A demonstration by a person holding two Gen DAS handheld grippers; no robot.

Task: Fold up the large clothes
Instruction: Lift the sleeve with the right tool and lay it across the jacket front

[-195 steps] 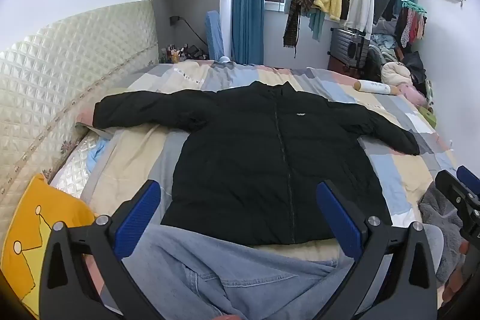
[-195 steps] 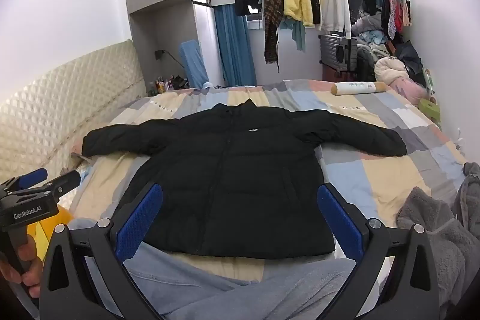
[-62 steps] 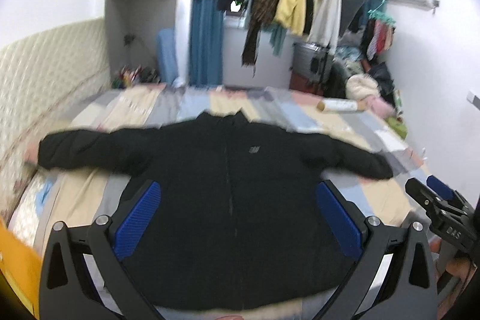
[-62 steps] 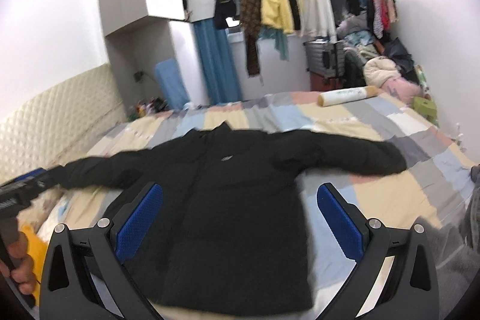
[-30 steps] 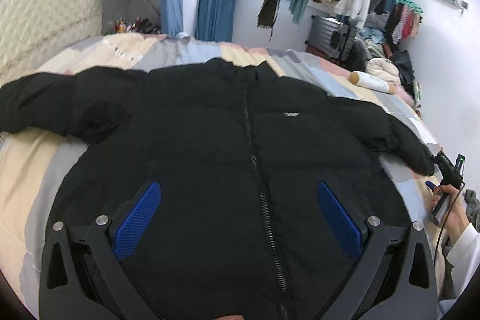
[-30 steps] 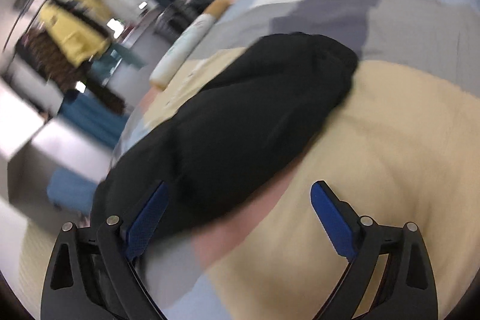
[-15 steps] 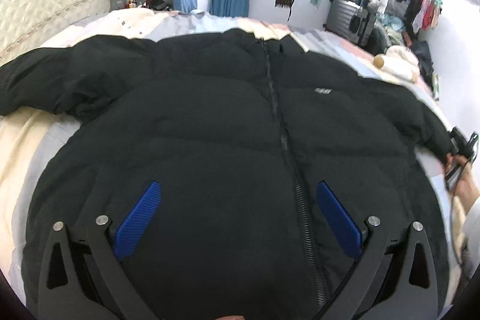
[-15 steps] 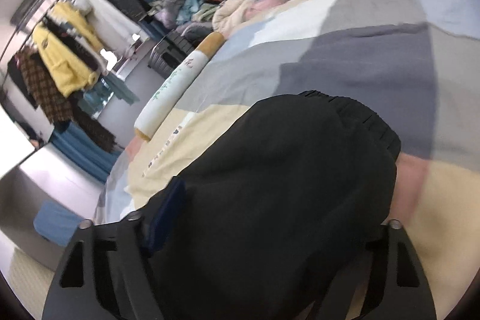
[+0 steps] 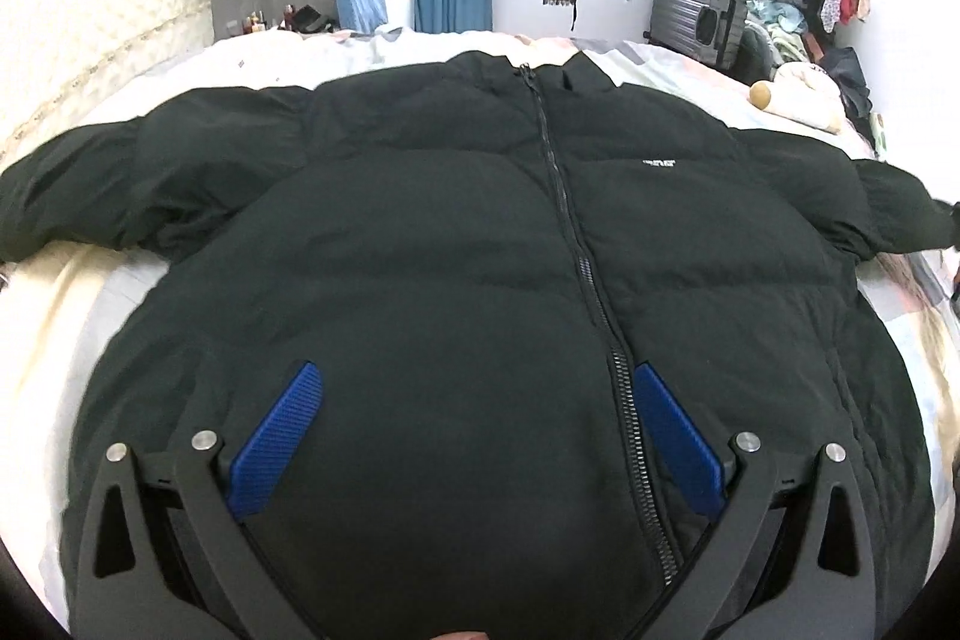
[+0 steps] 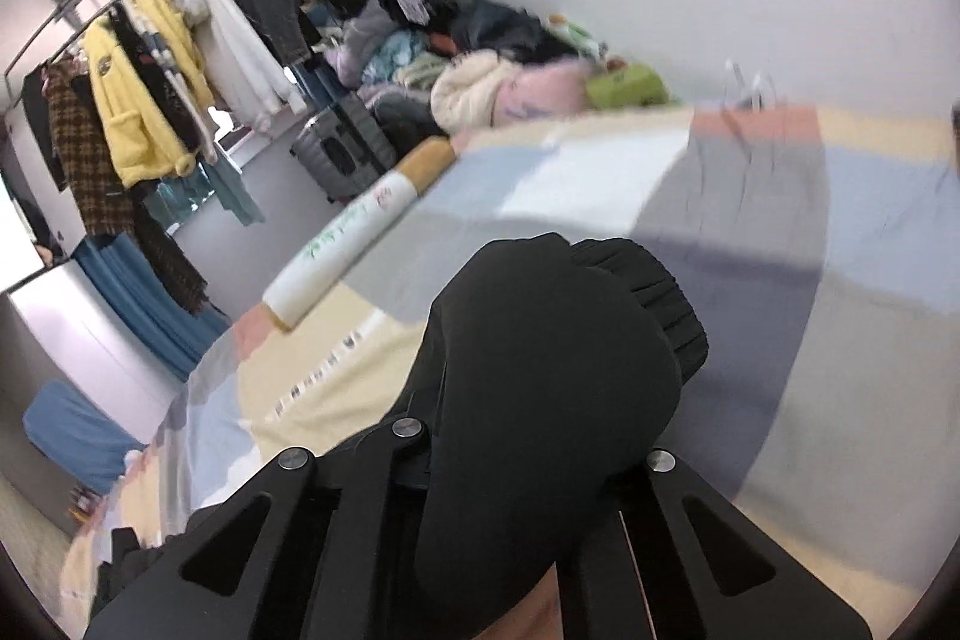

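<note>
A large black puffer jacket (image 9: 456,244) lies front up and zipped on the bed, both sleeves spread out sideways. My left gripper (image 9: 474,400) is open and empty, hovering low over the jacket's lower front, its blue pads (image 9: 282,436) either side of the zipper area. My right gripper (image 10: 540,436) is shut on the cuff end of the jacket's right sleeve (image 10: 558,340), which bulges up between the black fingers; the ribbed cuff (image 10: 660,292) sticks out past them. The pads are hidden by the fabric.
The bed has a patchwork cover (image 10: 810,244) and a padded headboard (image 9: 90,40) at left. A roll-shaped pillow (image 10: 360,226) lies at the far edge. A suitcase (image 9: 702,22), a clothes rail (image 10: 162,58) and piled clothes (image 10: 492,58) stand beyond the bed.
My right gripper has closed on the sleeve cuff and raised it a little. My left gripper has drifted slightly closer over the jacket's front, still open.
</note>
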